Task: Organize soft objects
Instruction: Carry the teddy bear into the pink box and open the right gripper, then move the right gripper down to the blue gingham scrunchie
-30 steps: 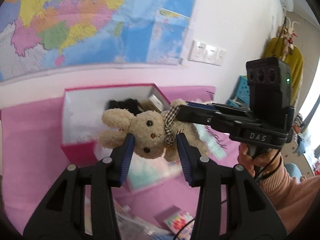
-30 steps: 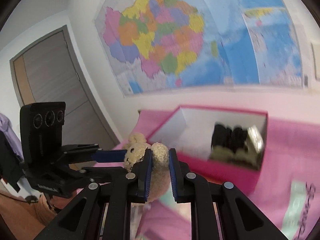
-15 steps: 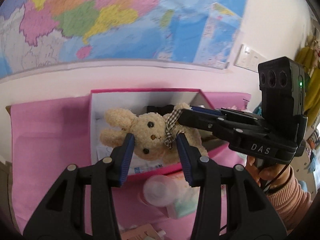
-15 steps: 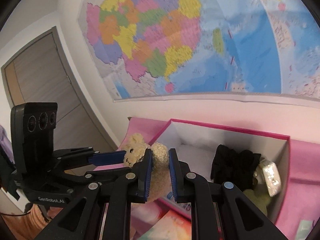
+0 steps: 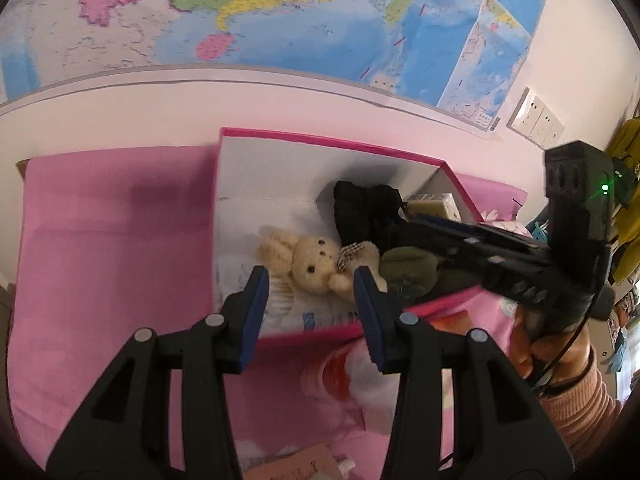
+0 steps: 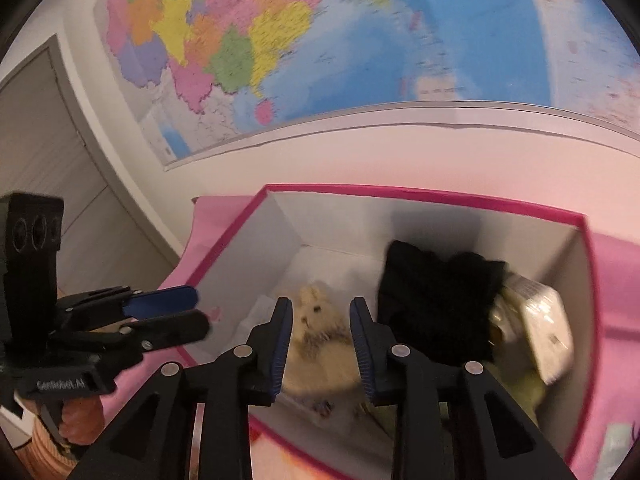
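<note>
A: What's the biggest thing here?
B: The wall map (image 5: 280,12), then the pink cloth (image 5: 112,216), then the pink-rimmed box (image 5: 320,142) with white walls.

A: And the plush bunny (image 5: 316,266)?
B: It lies inside the box on white padding. In the left view its long axis runs across the frame: ears left, face toward the camera, checked bow (image 5: 349,254) right, body toward an olive soft thing (image 5: 408,272).

A: What's unclear?
B: The right gripper (image 6: 322,344) covers the bunny's sides and legs. A black fabric bundle (image 6: 436,300) and a blurred wrapped pack (image 6: 540,332) sit beside it.

A: The fingers?
B: The right jaws have just been opening; the bunny shows in the gap, apparently unpressed. The left gripper (image 5: 310,312) stands partly spread, holding nothing.
</note>
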### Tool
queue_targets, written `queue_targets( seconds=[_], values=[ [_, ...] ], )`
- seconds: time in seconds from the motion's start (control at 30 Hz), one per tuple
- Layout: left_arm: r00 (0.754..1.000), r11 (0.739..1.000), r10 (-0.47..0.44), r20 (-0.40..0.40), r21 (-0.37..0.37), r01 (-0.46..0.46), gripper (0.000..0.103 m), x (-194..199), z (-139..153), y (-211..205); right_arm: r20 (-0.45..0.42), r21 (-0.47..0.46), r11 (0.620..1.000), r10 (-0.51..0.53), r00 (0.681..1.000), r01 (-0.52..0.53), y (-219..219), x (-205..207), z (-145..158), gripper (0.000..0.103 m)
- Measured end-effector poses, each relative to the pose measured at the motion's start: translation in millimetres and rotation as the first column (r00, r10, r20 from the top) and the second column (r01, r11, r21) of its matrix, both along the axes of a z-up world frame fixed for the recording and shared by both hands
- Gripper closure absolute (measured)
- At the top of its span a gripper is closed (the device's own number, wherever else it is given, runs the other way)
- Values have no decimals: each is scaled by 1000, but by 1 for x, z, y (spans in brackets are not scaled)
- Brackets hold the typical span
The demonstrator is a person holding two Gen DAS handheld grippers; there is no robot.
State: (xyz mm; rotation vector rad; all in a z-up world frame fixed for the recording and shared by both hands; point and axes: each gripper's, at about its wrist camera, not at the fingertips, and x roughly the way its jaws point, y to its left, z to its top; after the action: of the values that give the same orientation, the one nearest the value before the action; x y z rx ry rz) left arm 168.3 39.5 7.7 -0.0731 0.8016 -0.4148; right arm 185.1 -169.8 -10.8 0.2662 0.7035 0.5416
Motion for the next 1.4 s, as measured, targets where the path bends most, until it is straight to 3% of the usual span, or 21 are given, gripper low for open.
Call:
queue_targets(
  seconds=[0.17,0.4,0.57,1.0,1.13,1.4],
  values=[
    [1000,999,-8,29,-43,9,57,-32,3,14,51,56,998,7,999,-10,-25,-40,12,72],
    [999,999,-18,42,-40,20,56,-79,-5,23,92,87,989,112,989,-120,-27,-97,23,67],
    [1000,1000,-9,24,-5,9,56,-103,-19,28,66,93,978,183,981,-188,-15,-124,11,67],
    [997,1000,14,-79,3,-14,56,-151,-57,35,-86,114,950,302,950,-291,16,-155,-37,67],
    [996,1000,1,-95,7,0,56,-163,-63,35,-98,104,924,377,921,-367,27,-171,-42,60],
    [996,1000,-18,-92,10,19,56,-181,-65,30,-108,-91,827,546,831,-555,79,-211,-50,49]
  ],
)
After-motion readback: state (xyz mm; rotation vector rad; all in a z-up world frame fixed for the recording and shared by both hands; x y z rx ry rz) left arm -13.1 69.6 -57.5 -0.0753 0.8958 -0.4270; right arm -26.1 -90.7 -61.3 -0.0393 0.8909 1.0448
